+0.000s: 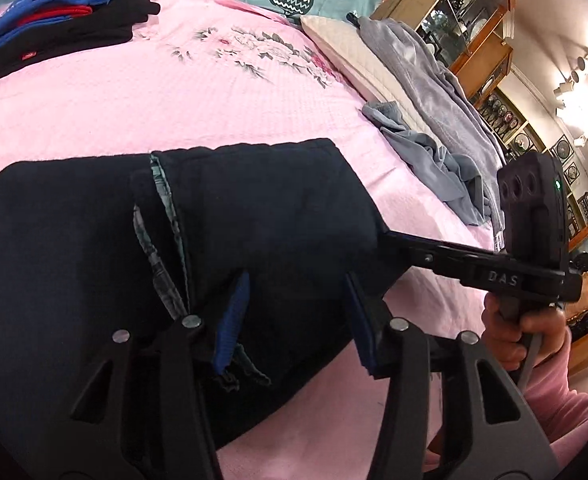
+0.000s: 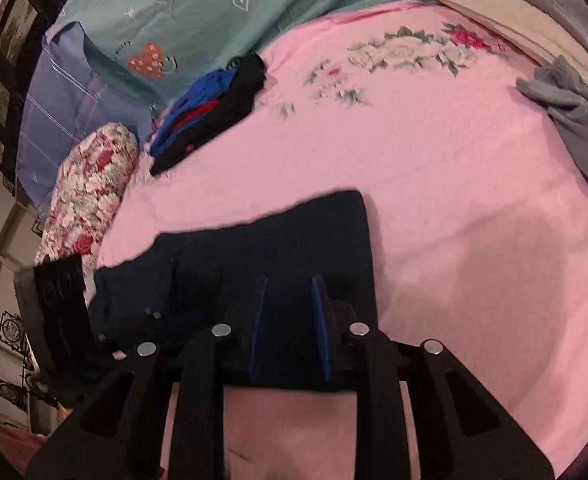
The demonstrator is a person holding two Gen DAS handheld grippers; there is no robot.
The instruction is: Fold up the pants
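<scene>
Dark navy pants point(image 1: 93, 264) lie folded on the pink bedspread point(image 1: 173, 96); a grey patterned lining shows at a slit. My left gripper point(image 1: 294, 320) is open, its blue pads over the pants' near edge, nothing clamped. The right gripper reaches in from the right in the left wrist view, its tip point(image 1: 390, 236) at the pants' right edge. In the right wrist view the pants point(image 2: 273, 248) lie under my right gripper point(image 2: 289, 320), whose blue pads stand apart over the cloth's near edge. The left gripper's body point(image 2: 53, 300) shows at left.
A stack of folded black, blue and red clothes point(image 1: 53, 20) sits at the far left of the bed. Crumpled grey garments point(image 1: 434, 152) and a cream pillow point(image 1: 346, 48) lie at the right. A floral bolster point(image 2: 89, 192) lies at the left edge. Wooden cabinets point(image 1: 474, 20) stand beyond.
</scene>
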